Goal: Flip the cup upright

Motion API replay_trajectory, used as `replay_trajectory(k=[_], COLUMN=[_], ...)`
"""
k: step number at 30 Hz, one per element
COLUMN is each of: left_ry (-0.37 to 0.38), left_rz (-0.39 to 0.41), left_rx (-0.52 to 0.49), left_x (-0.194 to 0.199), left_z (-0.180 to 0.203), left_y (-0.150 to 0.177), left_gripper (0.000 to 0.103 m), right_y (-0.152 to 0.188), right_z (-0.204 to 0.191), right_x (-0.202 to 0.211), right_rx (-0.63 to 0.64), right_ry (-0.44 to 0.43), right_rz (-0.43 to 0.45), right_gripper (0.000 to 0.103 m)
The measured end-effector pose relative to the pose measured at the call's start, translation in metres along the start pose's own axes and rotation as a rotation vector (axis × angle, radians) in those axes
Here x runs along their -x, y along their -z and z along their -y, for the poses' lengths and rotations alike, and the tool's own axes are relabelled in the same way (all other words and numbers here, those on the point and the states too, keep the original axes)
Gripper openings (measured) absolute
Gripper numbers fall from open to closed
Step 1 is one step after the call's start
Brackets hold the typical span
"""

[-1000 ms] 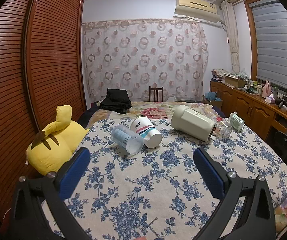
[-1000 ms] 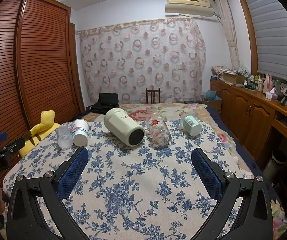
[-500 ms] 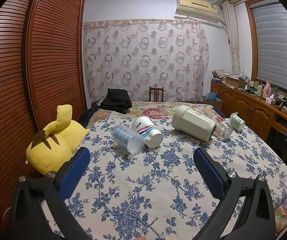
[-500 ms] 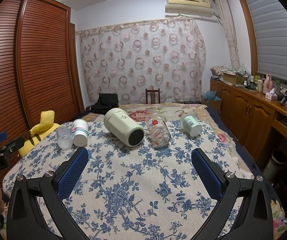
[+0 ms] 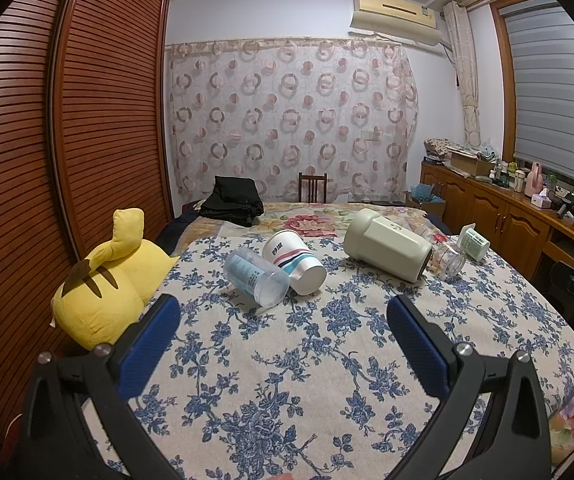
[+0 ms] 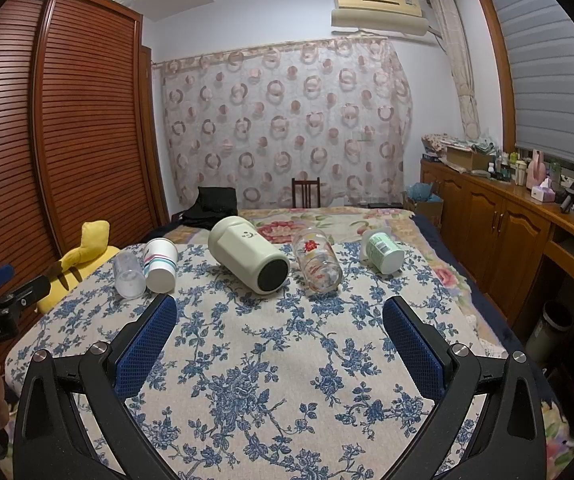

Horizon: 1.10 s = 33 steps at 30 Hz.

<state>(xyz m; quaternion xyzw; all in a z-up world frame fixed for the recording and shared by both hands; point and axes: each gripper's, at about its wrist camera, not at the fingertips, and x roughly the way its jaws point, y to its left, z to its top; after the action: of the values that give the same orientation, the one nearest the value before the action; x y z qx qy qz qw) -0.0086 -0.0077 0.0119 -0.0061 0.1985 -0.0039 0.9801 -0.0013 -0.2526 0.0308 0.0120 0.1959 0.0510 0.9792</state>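
Several cups lie on their sides in a row on the blue-flowered bedspread [image 5: 287, 380]. From the left: a clear plastic cup [image 5: 255, 277] [image 6: 128, 274], a white striped paper cup [image 5: 295, 267] [image 6: 160, 265], a cream mug [image 5: 387, 250] [image 6: 250, 255], a clear glass with red flowers [image 6: 317, 259] [image 5: 449, 261], and a green-labelled cup [image 6: 382, 250] [image 5: 474, 242]. My left gripper [image 5: 283, 322] is open and empty, short of the plastic and paper cups. My right gripper [image 6: 279, 320] is open and empty, short of the cream mug and glass.
A yellow plush toy [image 5: 107, 284] lies at the bed's left edge by the slatted wardrobe [image 5: 67, 140]. Black clothing [image 5: 233, 201] and a chair [image 5: 313, 187] are at the far end. A wooden cabinet [image 6: 507, 228] runs along the right; a bin [image 6: 547, 326] stands beside the bed.
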Motion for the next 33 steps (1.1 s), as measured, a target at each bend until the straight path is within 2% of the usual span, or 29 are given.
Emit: replay_trajectory(k=[33], left_ry=[0.002], left_rz=[0.003], left_rx=[0.008], left_x=[0.0008], left_z=[-0.0044], left_y=[-0.0008], left_gripper=[0.103], right_y=[0.0008], right_z=[-0.0003], right_x=[0.0020], right_rx=[0.001], right_ry=[0.000], right_rz=[0.001], right_gripper=[0.103])
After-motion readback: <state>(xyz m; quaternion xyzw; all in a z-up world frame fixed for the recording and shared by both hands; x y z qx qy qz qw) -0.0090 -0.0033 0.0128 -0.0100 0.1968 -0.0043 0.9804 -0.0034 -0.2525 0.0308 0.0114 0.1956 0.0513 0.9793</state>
